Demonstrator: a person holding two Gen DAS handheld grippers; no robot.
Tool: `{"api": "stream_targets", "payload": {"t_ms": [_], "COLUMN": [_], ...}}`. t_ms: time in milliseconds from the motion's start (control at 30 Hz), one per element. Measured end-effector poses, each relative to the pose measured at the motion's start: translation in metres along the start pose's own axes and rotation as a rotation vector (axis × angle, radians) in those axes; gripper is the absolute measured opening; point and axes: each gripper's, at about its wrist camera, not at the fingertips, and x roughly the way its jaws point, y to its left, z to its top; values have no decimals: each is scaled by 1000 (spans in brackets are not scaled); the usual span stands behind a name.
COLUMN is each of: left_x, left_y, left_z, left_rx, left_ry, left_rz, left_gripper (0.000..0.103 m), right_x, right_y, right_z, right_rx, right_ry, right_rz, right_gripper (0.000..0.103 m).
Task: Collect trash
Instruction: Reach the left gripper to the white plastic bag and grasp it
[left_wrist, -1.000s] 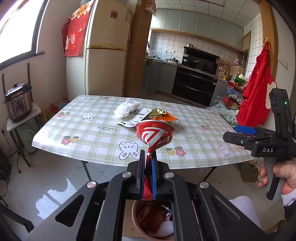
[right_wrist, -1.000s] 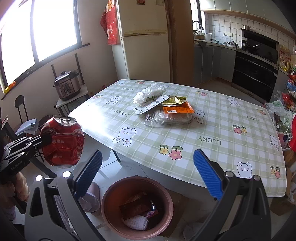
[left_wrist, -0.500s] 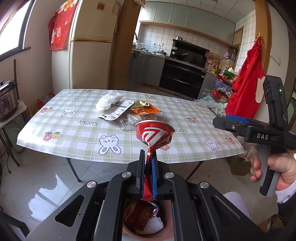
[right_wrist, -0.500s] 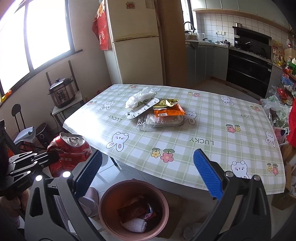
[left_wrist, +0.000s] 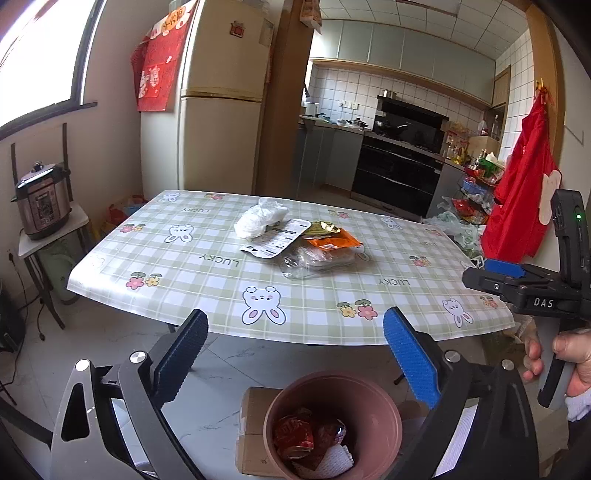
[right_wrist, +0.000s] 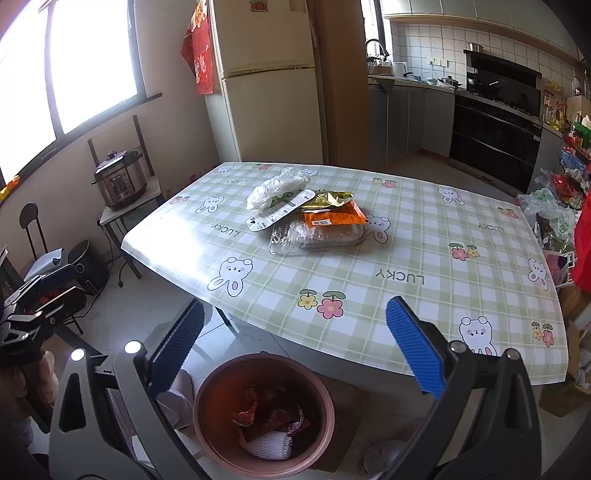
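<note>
A pink round bin (left_wrist: 384, 402) stands on the floor below the table's near edge; a crushed red can (left_wrist: 293, 435) lies inside it with other wrappers. My left gripper (left_wrist: 295, 350) is open and empty above the bin. My right gripper (right_wrist: 295, 343) is open and empty, also above the bin (right_wrist: 221, 376). On the checked tablecloth (left_wrist: 207, 258) lie a white plastic bag (left_wrist: 260, 221), a white printed packet (left_wrist: 275, 242), a gold and orange wrapper (left_wrist: 330, 238) and a clear plastic tray (left_wrist: 317, 260). The same pile shows in the right wrist view (right_wrist: 310, 218).
A flattened cardboard box (left_wrist: 255, 428) lies under the bin. A pressure cooker (left_wrist: 42, 201) sits on a small stand at the left. A fridge (left_wrist: 221, 110) stands behind the table. A red apron (left_wrist: 524, 206) hangs at the right, bags of clutter below it.
My left gripper has opened and let go of the crushed red can, which now lies in the bin. The right gripper stays open.
</note>
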Motion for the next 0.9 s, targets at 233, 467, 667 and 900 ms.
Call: {"api": "stream_targets", "payload": {"t_ms": [233, 467, 667, 900], "left_x": [3, 2, 3, 11], "left_y": [23, 44, 56, 64], "left_z": [2, 6, 12, 14], "left_rx": [-41, -84, -118, -122], "left_ry": [7, 1, -4, 11], "left_rz": [94, 139, 153, 153], "left_gripper": [97, 97, 97, 97], "right_x": [4, 8, 12, 22], "right_y": [3, 3, 2, 1], "right_z": [2, 6, 11, 15], "right_rx": [-23, -30, -40, -48], "right_ry": [14, 23, 29, 40], "right_rz": [-15, -29, -38, -37], "right_gripper": [97, 97, 97, 97]}}
